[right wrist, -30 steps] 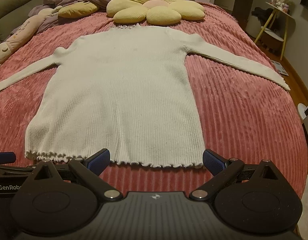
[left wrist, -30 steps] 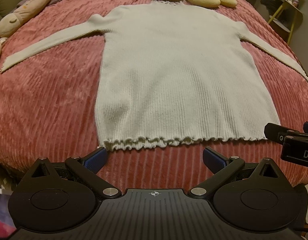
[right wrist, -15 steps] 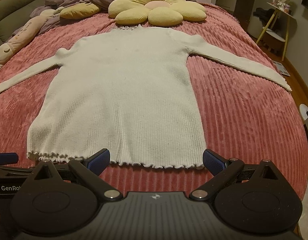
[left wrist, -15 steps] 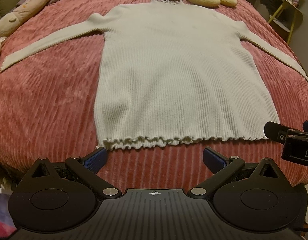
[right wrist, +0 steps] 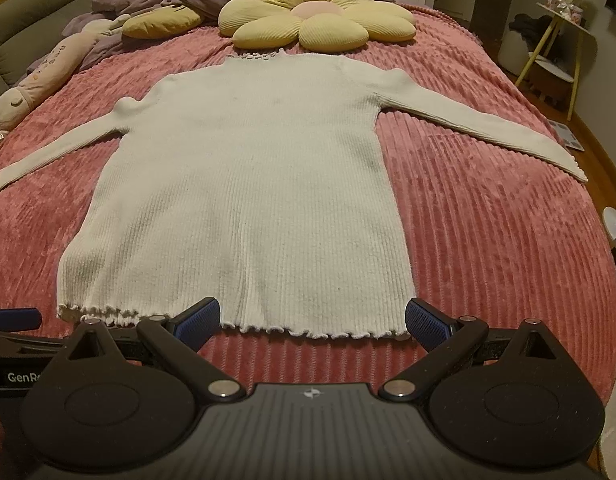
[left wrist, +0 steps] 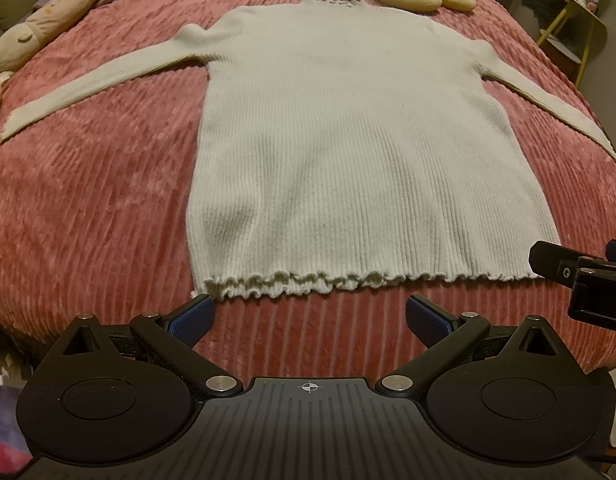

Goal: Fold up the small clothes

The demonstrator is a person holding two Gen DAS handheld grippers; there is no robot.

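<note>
Across the middle of both frames we see the pale ribbed knit sweater (left wrist: 347,152) (right wrist: 244,200) flat on the pink corduroy bedspread (left wrist: 88,208) (right wrist: 487,232), sleeves spread, left gripper (left wrist: 308,314) and right gripper (right wrist: 312,314) both wide, empty, low in frame at its ruffled hem.

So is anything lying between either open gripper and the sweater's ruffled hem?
Nothing visible. Only bare pink bedspread separates the left gripper from the sweater hem, and the right gripper already frames the hem. The flower pillow lies beyond the collar.
</note>
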